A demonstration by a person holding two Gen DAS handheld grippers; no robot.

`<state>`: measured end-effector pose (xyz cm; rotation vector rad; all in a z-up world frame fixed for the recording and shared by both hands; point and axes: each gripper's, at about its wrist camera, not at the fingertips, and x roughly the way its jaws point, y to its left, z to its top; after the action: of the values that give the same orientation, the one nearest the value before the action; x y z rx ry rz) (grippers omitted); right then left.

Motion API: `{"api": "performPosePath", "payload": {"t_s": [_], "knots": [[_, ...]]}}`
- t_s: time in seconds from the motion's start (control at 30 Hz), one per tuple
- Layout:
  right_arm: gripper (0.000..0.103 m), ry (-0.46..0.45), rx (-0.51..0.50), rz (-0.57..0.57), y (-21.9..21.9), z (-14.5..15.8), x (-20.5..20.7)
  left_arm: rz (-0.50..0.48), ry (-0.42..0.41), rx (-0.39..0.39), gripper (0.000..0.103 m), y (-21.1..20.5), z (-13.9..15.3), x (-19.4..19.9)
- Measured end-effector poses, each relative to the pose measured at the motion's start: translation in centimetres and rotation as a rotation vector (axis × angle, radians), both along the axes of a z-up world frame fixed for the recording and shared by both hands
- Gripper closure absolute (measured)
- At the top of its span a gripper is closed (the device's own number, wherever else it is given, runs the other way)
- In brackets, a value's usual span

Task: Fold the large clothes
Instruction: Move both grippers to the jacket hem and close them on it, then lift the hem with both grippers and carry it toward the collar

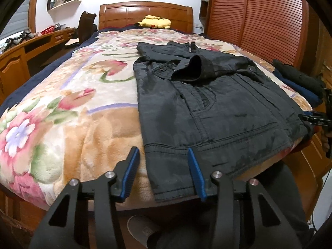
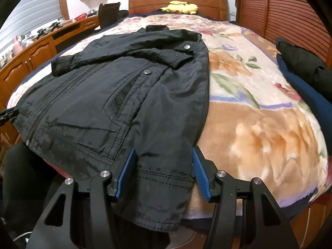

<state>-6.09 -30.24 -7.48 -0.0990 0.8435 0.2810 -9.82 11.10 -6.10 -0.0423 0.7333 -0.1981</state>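
A bed (image 1: 62, 108) under a floral blanket (image 2: 259, 124) fills both views, its wooden headboard (image 1: 145, 14) at the far end. A dark jacket (image 1: 207, 108) lies spread flat on the blanket at the foot of the bed, collar toward the headboard, hem draped slightly over the foot edge. One sleeve (image 1: 193, 68) is folded across the chest.

A stack of dark and blue folded garments (image 2: 307, 78) sits at the bed's right edge, well apart from the jacket. A yellow plush toy (image 1: 154, 21) rests against the headboard.

The left gripper (image 1: 164, 166) hovers at the foot edge over the jacket's left hem corner. Its blue pads (image 1: 130, 172) stand apart; the corner lies between them, and no pad is seen pressing on the cloth. Jaws unclenched.

The right gripper (image 2: 164, 166) is at the jacket's right hem corner. The hem passes between its spread fingers (image 2: 200, 174), and both pads sit at the fabric's sides. Whether they press on the cloth cannot be told.
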Motion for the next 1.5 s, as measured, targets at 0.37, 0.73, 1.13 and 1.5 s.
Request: {"api": "performPosePath", "payload": {"t_s": [0.37, 0.73, 1.13, 1.5], "knots": [[0.050, 0.032, -0.054, 0.035, 0.4, -0.1, 0.0, -0.009, -0.044, 0.023, 0.079, -0.7, 1.4, -0.8], [0.086, 0.002, -0.042, 0.070, 0.7, 0.8, -0.9, 0.004, -0.072, 0.015, 0.099, -0.7, 2.3, -0.7], [0.098, -0.224, 0.048, 0.064, 0.9, 9.2, -1.7, 0.023, -0.273, 0.050, 0.100, -2.2, 10.9, -1.3], [0.098, -0.337, 0.040, 0.096, 1.2, 15.2, -3.2, 0.033, -0.402, 0.033, 0.100, -0.8, 16.1, -3.7]]}}
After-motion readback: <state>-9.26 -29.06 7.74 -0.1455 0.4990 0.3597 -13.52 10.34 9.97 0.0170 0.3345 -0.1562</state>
